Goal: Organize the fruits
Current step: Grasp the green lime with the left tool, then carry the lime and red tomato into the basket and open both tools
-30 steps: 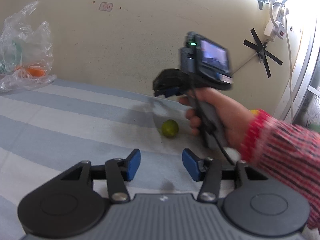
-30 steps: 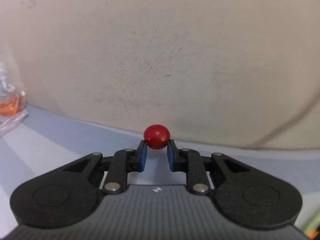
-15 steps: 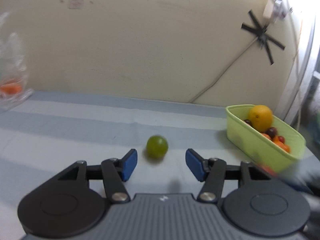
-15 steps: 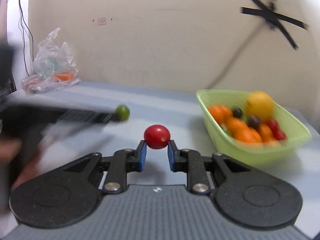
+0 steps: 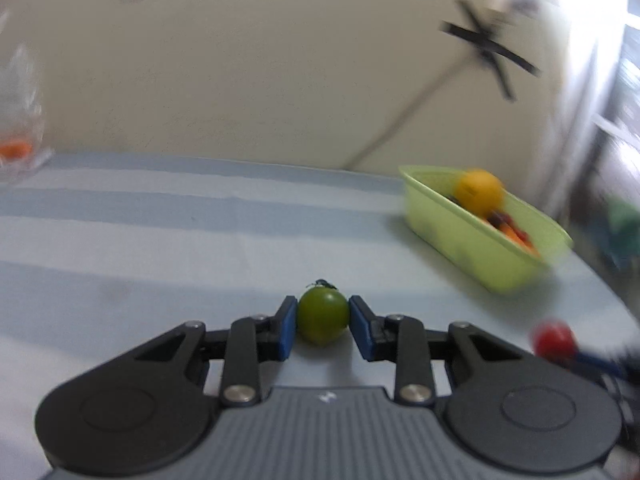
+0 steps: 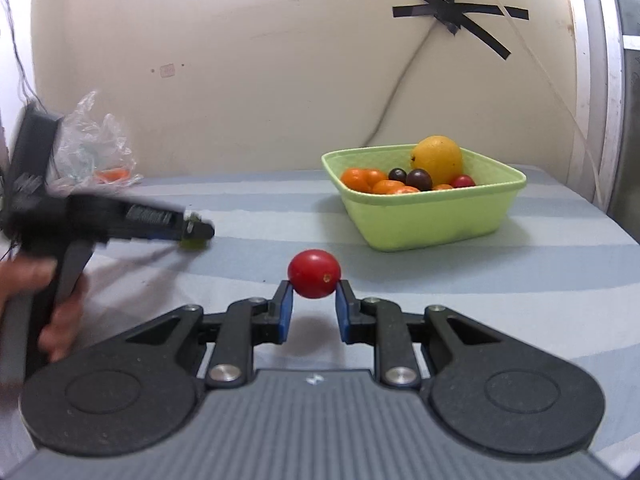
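Left tool (image 5: 322,325): clenched on the green tomato (image 5: 322,320), both blue pads against its sides, low over the striped worktop (image 5: 160,240).
Right tool (image 6: 311,305): grasping the red tomato (image 6: 314,273) between its pad tips, held just above the worktop's cloth, a shadow beneath it.
Basket (image 6: 432,216): light green, at the far right of the worktop near the wall; holds a yellow citrus (image 6: 437,159), orange fruits, two dark ones and a small red one.
Open room: bare striped cloth lies between the red tomato and the basket's near wall; likewise between the green tomato and the basket in the left view.
Edges: the worktop's right edge falls away just past the basket; the wall closes the far side.
Other things: a crumpled clear plastic bag (image 6: 94,148) with something orange inside, far left by the wall; a cable taped to the wall (image 6: 452,12) hangs behind the basket.
In the way: nothing stands between either tomato and the basket; the left tool sits well left of the right one.
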### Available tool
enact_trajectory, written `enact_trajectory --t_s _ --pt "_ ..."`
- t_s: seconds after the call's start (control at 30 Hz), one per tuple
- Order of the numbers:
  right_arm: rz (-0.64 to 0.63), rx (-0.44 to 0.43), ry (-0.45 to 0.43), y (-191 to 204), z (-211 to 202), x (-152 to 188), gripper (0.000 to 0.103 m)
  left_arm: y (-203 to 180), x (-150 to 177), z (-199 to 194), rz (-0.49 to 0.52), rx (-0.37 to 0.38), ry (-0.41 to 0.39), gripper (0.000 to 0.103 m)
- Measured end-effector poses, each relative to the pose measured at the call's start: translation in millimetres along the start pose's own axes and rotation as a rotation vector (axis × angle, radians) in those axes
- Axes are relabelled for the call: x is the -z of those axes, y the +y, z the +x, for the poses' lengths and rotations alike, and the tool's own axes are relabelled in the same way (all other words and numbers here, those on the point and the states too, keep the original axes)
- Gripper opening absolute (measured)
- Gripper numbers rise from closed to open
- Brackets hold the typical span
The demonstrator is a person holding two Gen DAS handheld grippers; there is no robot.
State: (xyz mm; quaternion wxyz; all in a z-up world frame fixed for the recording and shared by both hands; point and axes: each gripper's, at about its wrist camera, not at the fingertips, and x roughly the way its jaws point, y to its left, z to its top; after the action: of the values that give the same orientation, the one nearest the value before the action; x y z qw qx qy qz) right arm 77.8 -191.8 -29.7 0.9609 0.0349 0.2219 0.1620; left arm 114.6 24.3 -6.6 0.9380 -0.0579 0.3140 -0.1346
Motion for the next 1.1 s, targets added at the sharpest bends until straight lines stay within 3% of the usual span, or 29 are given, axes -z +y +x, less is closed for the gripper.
enact_trajectory --t_s 0.13,0.23,0.5,0.6,0.87,1.0,1.1 --pt "-0.006 -0.018 0.015 2 -9 7 0.025 -17 30 -35 -0.005 0.092 0.01 0.028" --pt "-0.007 -0.028 0.026 4 -19 15 0.025 -34 43 -51 0.042 0.107 0.01 0.028" --pt "0.032 -0.033 0.075 3 -24 22 0.025 -61 43 -41 0.078 0.21 0.07 0.028" --pt "0.118 -0.053 0.063 -16 -26 17 0.025 -66 28 -32 0.063 0.227 0.08 0.028" --pt "0.088 0.124 -0.124 -66 -5 -36 0.025 -105 -62 21 0.101 0.224 -0.033 0.029" --pt "0.04 0.201 -0.126 -82 32 -56 0.028 -117 -88 74 0.084 0.157 0.002 0.029" --pt "0.033 0.213 -0.133 -91 56 -52 0.039 -119 -92 111 0.068 0.116 0.077 0.03"
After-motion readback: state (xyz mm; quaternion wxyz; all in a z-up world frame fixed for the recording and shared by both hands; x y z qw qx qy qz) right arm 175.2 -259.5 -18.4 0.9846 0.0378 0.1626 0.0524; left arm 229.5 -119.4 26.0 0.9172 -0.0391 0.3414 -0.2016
